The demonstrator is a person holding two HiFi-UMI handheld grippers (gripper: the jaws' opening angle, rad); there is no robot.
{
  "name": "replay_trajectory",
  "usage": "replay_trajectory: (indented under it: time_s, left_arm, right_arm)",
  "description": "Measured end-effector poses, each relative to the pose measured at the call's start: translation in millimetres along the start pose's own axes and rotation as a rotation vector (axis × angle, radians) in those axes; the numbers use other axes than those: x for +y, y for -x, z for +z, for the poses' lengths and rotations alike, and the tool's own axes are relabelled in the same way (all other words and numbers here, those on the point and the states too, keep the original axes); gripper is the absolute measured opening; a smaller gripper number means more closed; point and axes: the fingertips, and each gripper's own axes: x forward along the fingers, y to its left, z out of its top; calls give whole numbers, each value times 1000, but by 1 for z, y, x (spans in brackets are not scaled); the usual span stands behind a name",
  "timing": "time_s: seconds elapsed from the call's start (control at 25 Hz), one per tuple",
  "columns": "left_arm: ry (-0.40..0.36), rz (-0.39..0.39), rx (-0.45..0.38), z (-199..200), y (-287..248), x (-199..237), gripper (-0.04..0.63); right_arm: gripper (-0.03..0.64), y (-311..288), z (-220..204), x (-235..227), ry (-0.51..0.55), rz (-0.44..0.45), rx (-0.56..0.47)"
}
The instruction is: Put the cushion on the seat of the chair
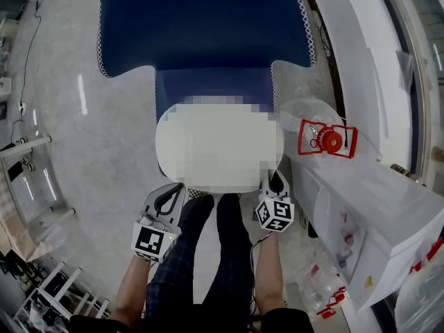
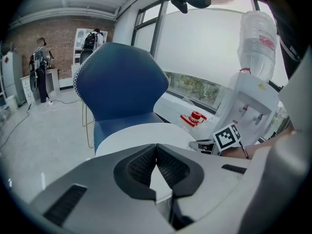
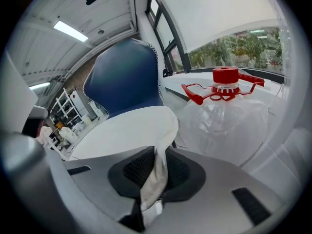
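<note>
Person's legs (image 1: 208, 255) in checked trousers fill the bottom centre of the head view, with a forearm on each side. Left gripper (image 1: 175, 193) sits at lower left and right gripper (image 1: 274, 184) at lower right. Both point up-frame at the near rim of the white cushion (image 3: 129, 130). In the head view the cushion occupies mid-frame and covers the front of the blue chair seat (image 1: 208, 85), with the backrest (image 1: 201, 19) above it. I cannot tell whether it already lies flat on the seat or hangs just over it. Left gripper view: the fingers (image 2: 139, 167) are together, with a sliver of white cushion edge nipped between them. Right gripper view: the fingers (image 3: 134, 169) are clamped on a fold of the cushion's rim, and the fabric bunches and trails down through the gap. Judgement: the cushion is light, soft and pliant, with a cloth cover that creases where it is pinched. It should sag between the 2 holds and not slip. The near rim, at 2 spread points as now, looks the right place to hold it. A clear jug with a red cap (image 1: 326, 141) stands at right, beside a white dispenser (image 1: 368, 220).
</note>
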Motion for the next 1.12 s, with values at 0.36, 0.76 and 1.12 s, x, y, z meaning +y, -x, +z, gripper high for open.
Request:
replay_trajectory:
  time_s: [0.36, 0.76, 1.12]
  left_arm:
    - [2, -4, -31, 9, 5, -7, 18]
    - [-16, -12, 4, 15, 19, -13, 19]
    - [-28, -15, -33, 36, 28, -15, 18]
  right_arm:
    - [71, 7, 3, -3, -52, -4, 8]
    - [233, 22, 18, -10, -19, -30, -1]
    - [238, 41, 35, -5, -12, -43, -8]
